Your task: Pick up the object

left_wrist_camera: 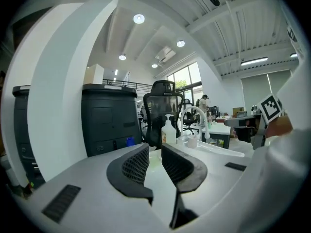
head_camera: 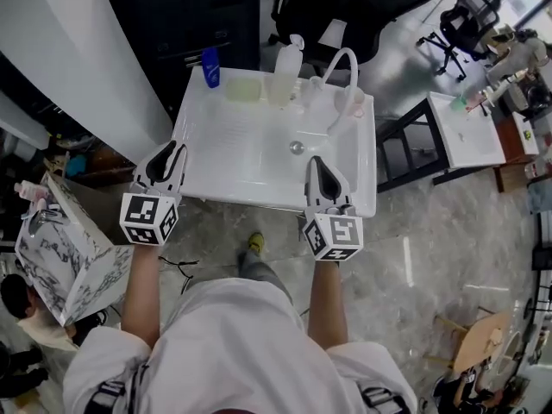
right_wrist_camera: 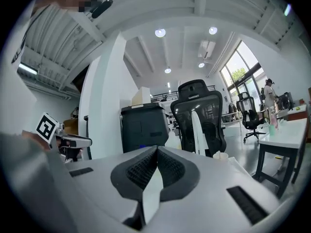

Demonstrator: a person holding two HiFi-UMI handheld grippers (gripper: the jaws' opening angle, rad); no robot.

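A white sink unit (head_camera: 224, 166) stands in front of me. Along its back rim are a blue bottle (head_camera: 210, 66), a pale green tub (head_camera: 244, 88), a clear pump bottle (head_camera: 285, 74), a small cup (head_camera: 354, 102) and a curved white faucet (head_camera: 342, 76). My left gripper (head_camera: 170, 155) hovers over the sink's front left corner, its jaws a narrow gap apart and empty. My right gripper (head_camera: 318, 169) is above the front right edge, jaws closed together with nothing between them. The left gripper view (left_wrist_camera: 154, 149) faces the pump bottle (left_wrist_camera: 168, 131) and faucet (left_wrist_camera: 197, 115). The right gripper view (right_wrist_camera: 157, 152) faces the faucet (right_wrist_camera: 197, 130).
A black cabinet (head_camera: 185, 24) and a black office chair (head_camera: 345, 3) stand behind the sink. A second white table (head_camera: 466, 132) is to the right, and a marbled box (head_camera: 65, 248) sits low on the left. The drain (head_camera: 297, 147) lies mid-basin.
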